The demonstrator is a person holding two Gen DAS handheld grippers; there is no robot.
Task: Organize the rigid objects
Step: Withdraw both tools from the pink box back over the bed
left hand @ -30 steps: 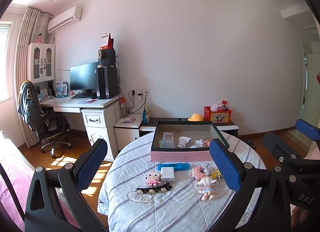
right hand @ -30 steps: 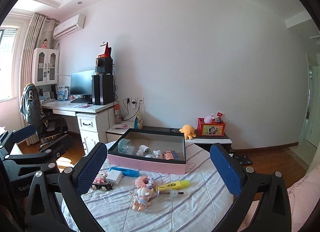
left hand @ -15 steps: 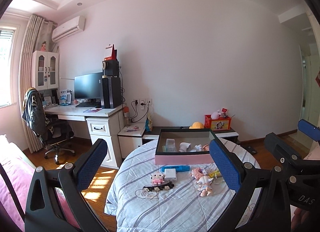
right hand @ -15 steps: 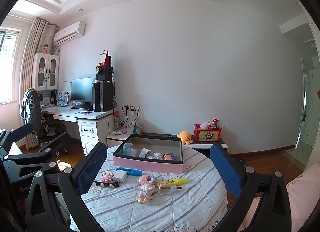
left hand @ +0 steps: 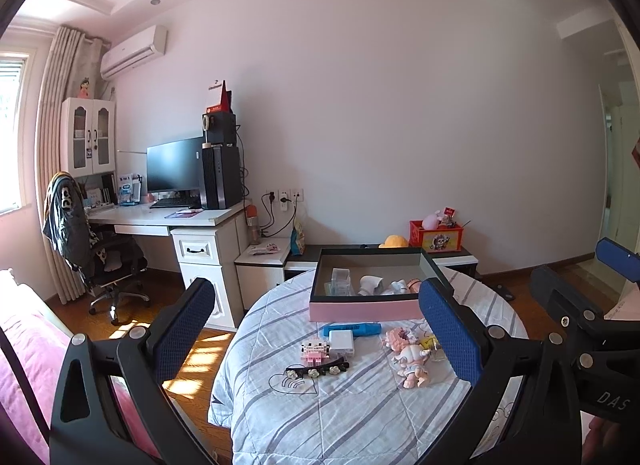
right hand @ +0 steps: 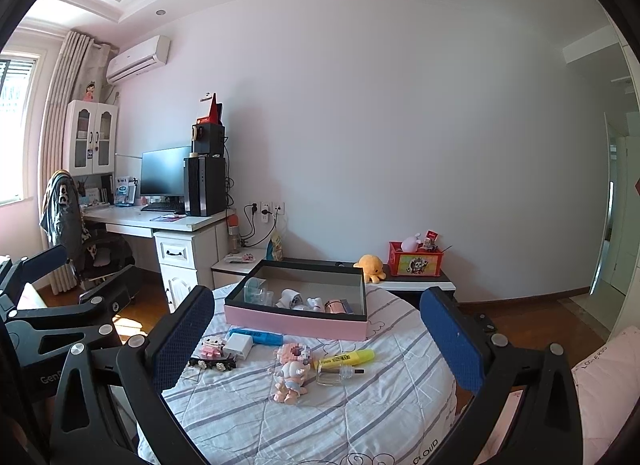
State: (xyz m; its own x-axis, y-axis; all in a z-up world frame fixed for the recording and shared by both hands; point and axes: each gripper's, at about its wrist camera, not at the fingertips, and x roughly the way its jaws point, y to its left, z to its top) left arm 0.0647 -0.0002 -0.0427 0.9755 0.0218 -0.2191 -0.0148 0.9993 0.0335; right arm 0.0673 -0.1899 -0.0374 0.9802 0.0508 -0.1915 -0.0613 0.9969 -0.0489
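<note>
both tongs hang above the near edge of a round tabletop (right hand: pixel 360 417) covered in a striped cloth, each with its blue pads spread wide and nothing between them. the left tongs (left hand: pixel 320 329) frame the middle of the tabletop; the right tongs (right hand: pixel 320 339) do the same from further right, and the left tongs also show at the left edge of that view.

at the far side of the tabletop sits a pink box (right hand: pixel 296 321) with a dark rim, open at the top. inside it lie a clear plastic container (right hand: pixel 254 292) at the left, white pieces in the middle and a small pink item toward the right; what they are is too small to tell.

loose things lie on the cloth just near of the box. a blue marker (right hand: pixel 256 337) lies along the box's near wall, with a white charger block (right hand: pixel 239 345) touching its near side. left of the charger stands a pink brick figure (left hand: pixel 315 349), and a black hair clip with white flowers (left hand: pixel 318 369) lies near of it. toward the right are a pink brick donut (right hand: pixel 295 353), a baby doll figure (right hand: pixel 291 381) lying on the cloth, a yellow highlighter (right hand: pixel 346 358) and a clear glass bottle (right hand: pixel 334 376) on its side.
</note>
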